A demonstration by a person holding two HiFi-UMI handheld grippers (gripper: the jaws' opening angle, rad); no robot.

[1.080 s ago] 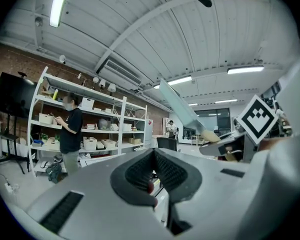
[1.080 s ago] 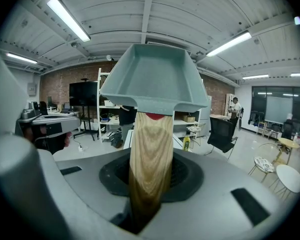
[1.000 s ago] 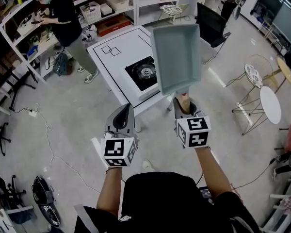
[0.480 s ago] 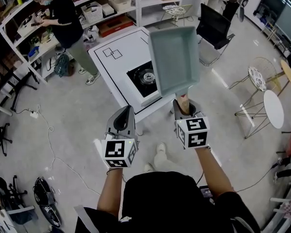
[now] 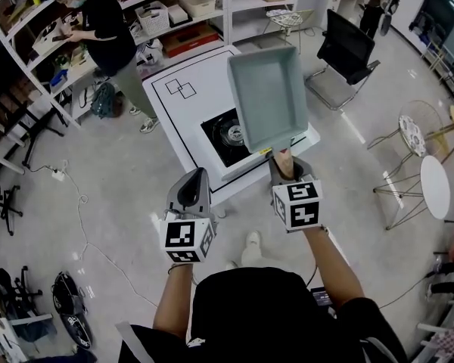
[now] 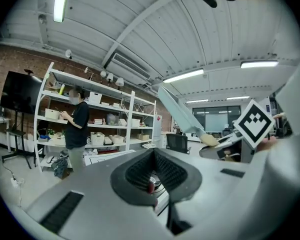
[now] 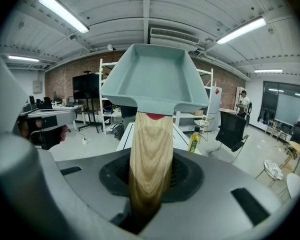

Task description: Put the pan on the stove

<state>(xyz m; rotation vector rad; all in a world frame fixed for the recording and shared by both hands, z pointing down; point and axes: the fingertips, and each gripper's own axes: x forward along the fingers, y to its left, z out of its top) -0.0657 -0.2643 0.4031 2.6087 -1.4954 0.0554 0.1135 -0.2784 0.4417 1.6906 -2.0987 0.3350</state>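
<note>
While a person [image 5: 106,32] stands at the shelving [image 5: 224,6] at the head view's 11 o'clock, the white desk [image 5: 174,118] takes up the middle of that view. The grey-green square pan [image 5: 266,89] is held tilted in the air, clear of the desk, and covers the 2 o'clock side of the black gas stove [image 5: 219,138] set in the desk. At the pan's 6 o'clock the right hand-held gripper [image 5: 282,161] is clamped on its wooden handle [image 7: 150,154]. At the stove's 7 o'clock the left hand-held gripper [image 5: 194,176] has its jaws together, with nothing between them.
</note>
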